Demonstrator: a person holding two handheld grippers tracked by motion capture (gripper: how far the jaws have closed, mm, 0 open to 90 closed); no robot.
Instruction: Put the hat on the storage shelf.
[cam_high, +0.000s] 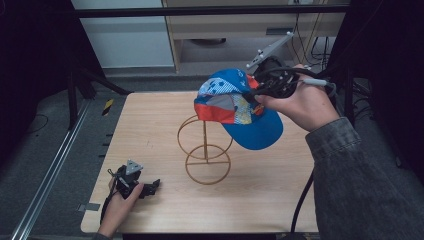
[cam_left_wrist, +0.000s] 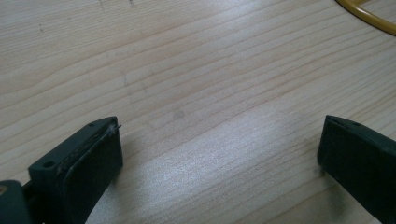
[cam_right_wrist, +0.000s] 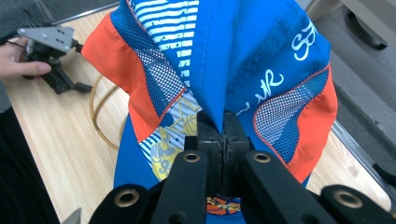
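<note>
A blue and orange cap (cam_high: 235, 102) with white mesh panels hangs over the top ring of a yellow wire stand (cam_high: 206, 150) at the table's middle. My right gripper (cam_high: 255, 92) is shut on the cap's crown fabric, and in the right gripper view the cap (cam_right_wrist: 224, 60) bunches between the closed jaws of that gripper (cam_right_wrist: 222, 123). My left gripper (cam_high: 152, 186) rests low on the table near the front left, open, with nothing between its fingers (cam_left_wrist: 84, 158). A short arc of the stand's base ring (cam_left_wrist: 369, 16) shows at the top right of the left gripper view.
The wooden table (cam_high: 150, 125) has a metal rail (cam_high: 55, 160) running along its left side on the floor. A cabinet and cables (cam_high: 310, 45) stand behind the table. The left gripper (cam_right_wrist: 51, 51) shows far off in the right gripper view.
</note>
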